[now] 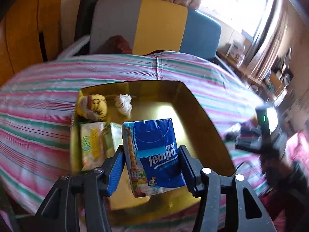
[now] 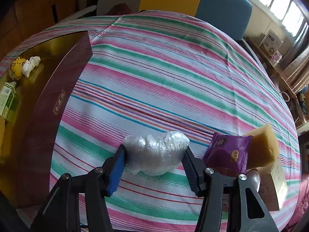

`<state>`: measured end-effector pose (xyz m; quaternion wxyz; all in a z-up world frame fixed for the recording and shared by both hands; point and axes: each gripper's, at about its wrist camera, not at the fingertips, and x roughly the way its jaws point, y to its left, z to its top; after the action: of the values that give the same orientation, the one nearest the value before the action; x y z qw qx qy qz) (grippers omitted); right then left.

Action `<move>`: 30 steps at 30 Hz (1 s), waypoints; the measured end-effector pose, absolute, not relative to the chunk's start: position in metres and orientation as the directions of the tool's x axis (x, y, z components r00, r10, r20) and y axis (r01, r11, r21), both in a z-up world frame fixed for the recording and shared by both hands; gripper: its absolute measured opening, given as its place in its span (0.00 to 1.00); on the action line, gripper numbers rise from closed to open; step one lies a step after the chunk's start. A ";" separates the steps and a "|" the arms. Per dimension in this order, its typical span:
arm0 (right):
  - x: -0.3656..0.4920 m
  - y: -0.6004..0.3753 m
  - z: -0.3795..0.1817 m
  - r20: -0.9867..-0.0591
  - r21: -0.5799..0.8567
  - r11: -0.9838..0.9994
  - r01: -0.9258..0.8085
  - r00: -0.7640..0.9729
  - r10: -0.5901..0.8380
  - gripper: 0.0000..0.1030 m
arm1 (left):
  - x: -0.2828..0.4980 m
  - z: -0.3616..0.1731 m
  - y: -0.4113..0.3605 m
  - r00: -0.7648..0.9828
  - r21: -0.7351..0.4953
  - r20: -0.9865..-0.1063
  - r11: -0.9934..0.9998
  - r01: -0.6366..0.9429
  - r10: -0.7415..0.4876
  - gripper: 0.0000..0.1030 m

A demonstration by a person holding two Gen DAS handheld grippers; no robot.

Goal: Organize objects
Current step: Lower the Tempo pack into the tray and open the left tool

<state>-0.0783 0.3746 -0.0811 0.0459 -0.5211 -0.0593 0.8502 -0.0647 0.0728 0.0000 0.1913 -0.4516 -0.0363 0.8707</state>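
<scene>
My left gripper [image 1: 151,154] is shut on a blue Tempo tissue pack [image 1: 154,152] and holds it over the gold-lined box [image 1: 200,112]. In the box lie a yellow soft toy [image 1: 94,106], a crumpled white wad [image 1: 124,103] and a green-yellow packet [image 1: 90,145]. My right gripper [image 2: 153,153] is shut on a clear crumpled plastic bag [image 2: 156,152] above the striped cloth [image 2: 164,73]. The same box [image 2: 58,96] shows at the left of the right wrist view, dark red outside.
A purple snack packet [image 2: 227,154], a yellow sponge [image 2: 262,147] and a small cardboard box [image 2: 274,185] lie to the right of my right gripper. A grey, yellow and blue chair back [image 1: 154,25] stands behind the table. Shelves line the right wall.
</scene>
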 end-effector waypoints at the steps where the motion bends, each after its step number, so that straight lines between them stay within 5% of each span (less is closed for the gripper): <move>1: -0.078 0.375 -0.081 -0.881 -0.148 -0.989 -0.016 -0.453 0.140 0.56 | -0.076 -0.002 0.073 -0.493 -0.274 -0.780 -0.918 -0.287 0.386 0.54; 4: -0.078 0.375 -0.081 -0.882 -0.144 -0.989 -0.018 -0.452 0.136 0.56 | -0.105 -0.010 0.078 -0.449 -0.333 -0.787 -0.905 -0.267 0.422 0.54; 17: -0.079 0.374 -0.080 -0.885 -0.125 -0.992 -0.006 -0.451 0.114 0.56 | -0.211 -0.065 0.130 -0.394 -0.166 -0.882 -0.954 -0.250 0.257 0.54; 22: -0.080 0.375 -0.080 -0.887 -0.116 -0.993 -0.005 -0.450 0.106 0.56 | -0.229 -0.077 0.120 -0.405 -0.114 -0.896 -0.975 -0.192 0.184 0.55; 30: -0.081 0.375 -0.081 -0.887 -0.120 -0.993 -0.002 -0.449 0.108 0.57 | -0.213 -0.060 0.102 -0.426 -0.164 -0.875 -0.968 -0.190 0.232 0.65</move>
<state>-0.0805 0.3753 -0.0810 0.0325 -0.5239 -0.0504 0.8497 -0.2132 0.1019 -0.0601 0.1251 -0.5211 -0.0202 0.8440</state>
